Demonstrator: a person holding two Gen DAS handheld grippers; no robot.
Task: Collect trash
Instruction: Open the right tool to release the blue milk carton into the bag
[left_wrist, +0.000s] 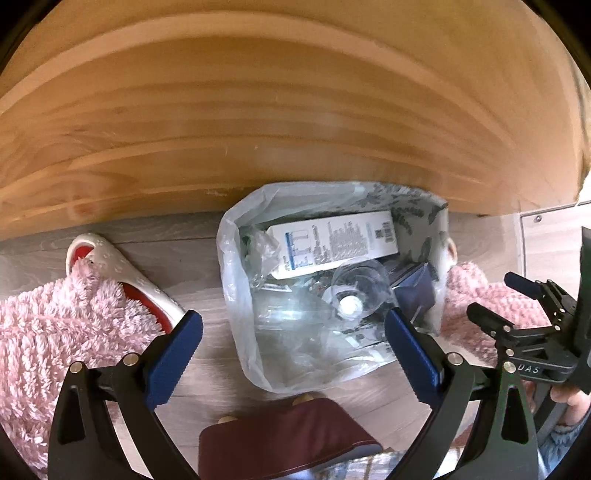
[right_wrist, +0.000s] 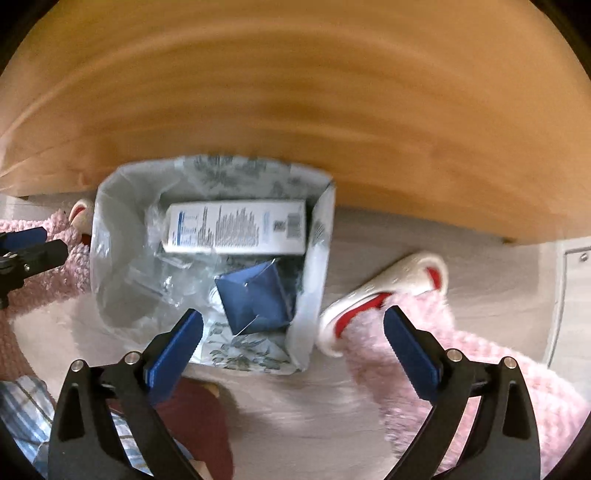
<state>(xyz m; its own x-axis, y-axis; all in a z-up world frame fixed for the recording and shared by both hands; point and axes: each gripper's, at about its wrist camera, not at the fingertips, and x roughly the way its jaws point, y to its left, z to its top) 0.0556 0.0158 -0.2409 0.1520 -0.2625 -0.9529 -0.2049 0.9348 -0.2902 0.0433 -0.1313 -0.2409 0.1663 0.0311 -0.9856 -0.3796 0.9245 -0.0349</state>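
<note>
A translucent plastic trash bag (left_wrist: 236, 295) (right_wrist: 110, 258) stands open on the floor under a wooden table edge. Inside lie a white printed carton (left_wrist: 332, 243) (right_wrist: 236, 229), a clear plastic bottle (left_wrist: 354, 295) with a white cap, crumpled clear plastic (right_wrist: 166, 273), and a dark blue folded box (left_wrist: 413, 291) (right_wrist: 255, 295). My left gripper (left_wrist: 293, 343) hangs open above the bag, nothing between its blue fingers. My right gripper (right_wrist: 293, 343) is open too, above the bag's right edge, holding nothing. The right gripper's black body (left_wrist: 524, 332) shows at the right of the left wrist view.
The wooden tabletop (left_wrist: 258, 110) (right_wrist: 295, 92) fills the upper half of both views. A person's pink fuzzy legs (left_wrist: 55, 339) (right_wrist: 461, 369) in white and red slippers (left_wrist: 110, 266) (right_wrist: 384, 288) flank the bag. A dark red cushioned seat (left_wrist: 288, 439) lies near me.
</note>
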